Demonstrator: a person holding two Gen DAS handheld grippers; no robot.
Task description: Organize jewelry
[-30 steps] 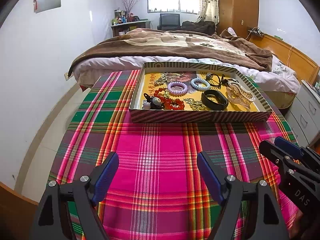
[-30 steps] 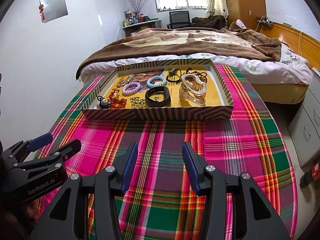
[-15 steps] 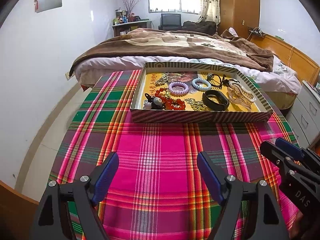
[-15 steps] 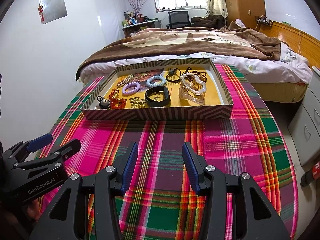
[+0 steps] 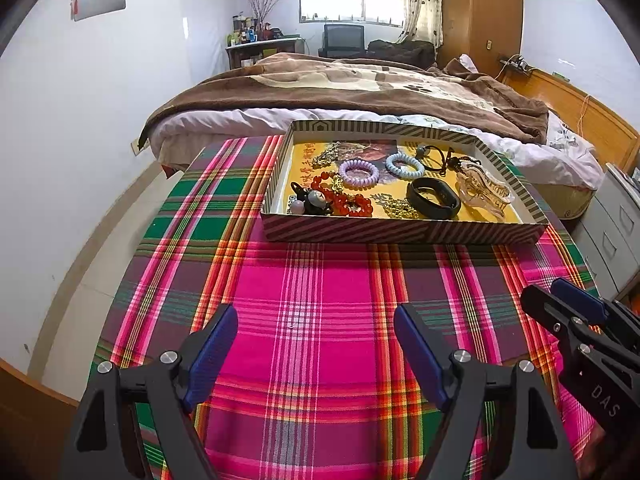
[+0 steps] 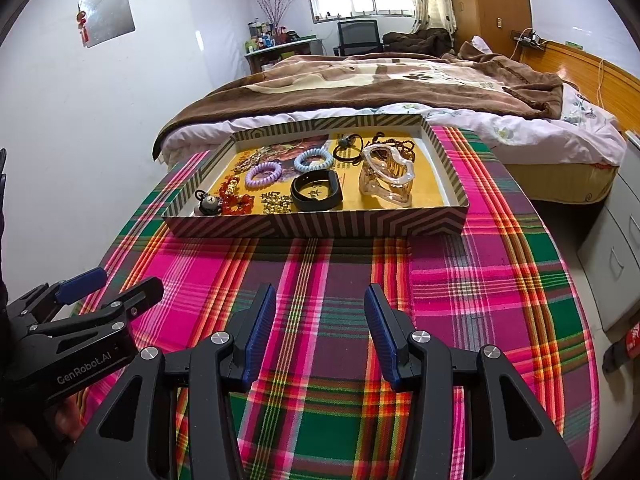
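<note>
A striped shallow box (image 5: 400,232) (image 6: 316,224) sits at the far side of the plaid table. It holds a purple coil band (image 5: 359,172) (image 6: 263,175), a light blue coil band (image 5: 404,165) (image 6: 314,160), red beads (image 5: 348,200) (image 6: 236,202), a black wristband (image 5: 433,198) (image 6: 316,191), a clear hair claw (image 5: 484,190) (image 6: 386,178), gold chains and a small black charm (image 5: 312,200). My left gripper (image 5: 316,340) hangs open over the cloth, well short of the box. My right gripper (image 6: 320,320) is also open, with nothing between its fingers.
The plaid cloth (image 5: 312,300) (image 6: 480,280) covers the table between the grippers and the box. A bed with a brown blanket (image 5: 360,84) stands right behind the table. Grey drawers (image 5: 616,232) stand at the right, and a white wall runs along the left.
</note>
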